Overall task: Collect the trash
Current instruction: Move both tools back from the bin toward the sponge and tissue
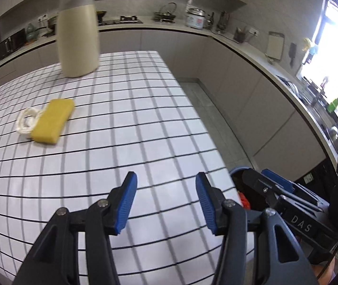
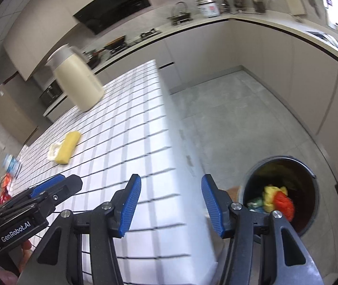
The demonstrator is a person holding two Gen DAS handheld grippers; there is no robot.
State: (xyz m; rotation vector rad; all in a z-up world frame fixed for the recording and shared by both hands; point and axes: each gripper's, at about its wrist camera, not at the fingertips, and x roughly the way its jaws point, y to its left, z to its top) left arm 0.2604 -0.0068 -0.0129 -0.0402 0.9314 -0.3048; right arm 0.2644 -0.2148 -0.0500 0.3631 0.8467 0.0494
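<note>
My left gripper [image 1: 166, 178] is open and empty above the white gridded table [image 1: 133, 123]. My right gripper [image 2: 171, 180] is open and empty over the table's right edge [image 2: 169, 142]. A round dark trash bin [image 2: 280, 190] stands on the floor to the right and holds yellow, red and green trash [image 2: 275, 198]; its rim shows in the left wrist view [image 1: 238, 169]. A yellow sponge [image 1: 51, 121] lies on the table beside a coiled white cord [image 1: 26, 121]; the sponge also shows in the right wrist view [image 2: 68, 147]. The left gripper appears in the right wrist view [image 2: 57, 182].
A tall cream thermos jug [image 1: 77, 33] stands at the table's far side, also in the right wrist view [image 2: 78, 80]. A small blue-white item [image 2: 11, 165] and orange-red wrappers [image 2: 5, 187] lie at the table's left. Kitchen counters [image 1: 192, 30] ring the grey floor [image 2: 240, 118].
</note>
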